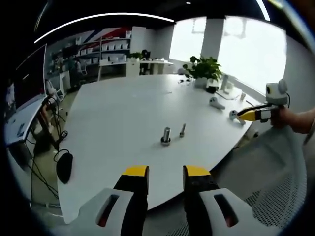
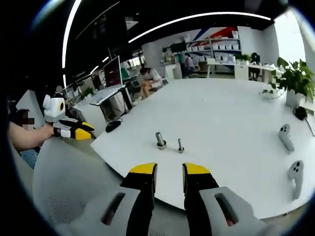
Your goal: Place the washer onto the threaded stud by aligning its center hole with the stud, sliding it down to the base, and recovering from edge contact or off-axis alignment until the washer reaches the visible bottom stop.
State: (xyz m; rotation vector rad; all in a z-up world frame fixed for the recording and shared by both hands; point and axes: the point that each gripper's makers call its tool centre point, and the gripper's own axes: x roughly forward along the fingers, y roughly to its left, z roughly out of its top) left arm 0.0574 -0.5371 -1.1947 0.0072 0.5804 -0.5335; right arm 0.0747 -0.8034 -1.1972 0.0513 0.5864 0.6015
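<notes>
On the white table (image 1: 123,108) (image 2: 231,113) a thick upright threaded stud (image 1: 166,135) (image 2: 160,139) stands with a wider metal ring at its foot; whether that ring is the washer I cannot tell. A smaller upright bolt (image 1: 182,130) (image 2: 180,145) stands close beside it. My left gripper (image 1: 166,172) (image 2: 78,132) is open and empty, short of the table's edge. My right gripper (image 2: 170,169) (image 1: 246,115) is also open and empty, off the opposite side of the table. Both are well away from the stud.
Two white handheld controllers (image 1: 215,103) (image 2: 285,135) lie on the table near a potted plant (image 1: 204,69) (image 2: 295,78). A mesh chair back (image 1: 280,182) (image 2: 64,182) sits below the grippers. Desks, monitors and shelves stand beyond the table.
</notes>
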